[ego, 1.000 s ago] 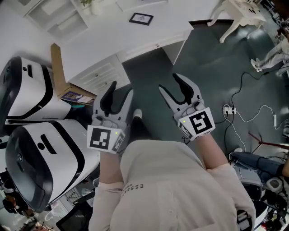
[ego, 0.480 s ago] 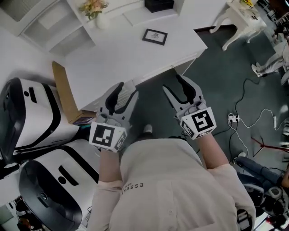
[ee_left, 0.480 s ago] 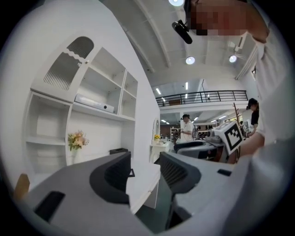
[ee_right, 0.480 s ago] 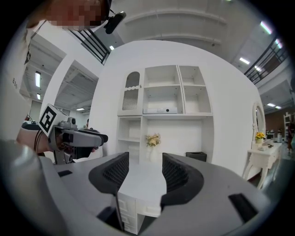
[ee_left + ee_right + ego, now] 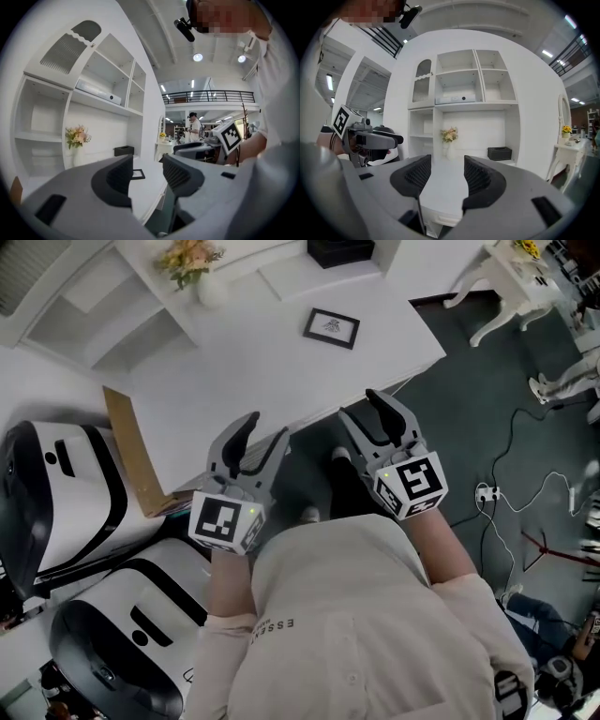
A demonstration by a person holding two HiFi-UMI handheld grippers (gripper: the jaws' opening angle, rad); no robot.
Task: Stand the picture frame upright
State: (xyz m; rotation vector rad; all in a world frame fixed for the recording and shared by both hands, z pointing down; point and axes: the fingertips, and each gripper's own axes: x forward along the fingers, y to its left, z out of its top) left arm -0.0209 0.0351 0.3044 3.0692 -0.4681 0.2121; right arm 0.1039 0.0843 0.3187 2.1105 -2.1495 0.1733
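Head view showed the picture frame (image 5: 331, 328) lying flat on the white bench (image 5: 234, 371), well apart from both tools. The left tool (image 5: 261, 435) and right tool (image 5: 375, 414) were wide apart, holding nothing.

The picture frame (image 5: 331, 328) at 12 o'clock bears a print too small to make out; in the left gripper view a jaw hides its left side. The top edge cuts off the black box (image 5: 339, 251)
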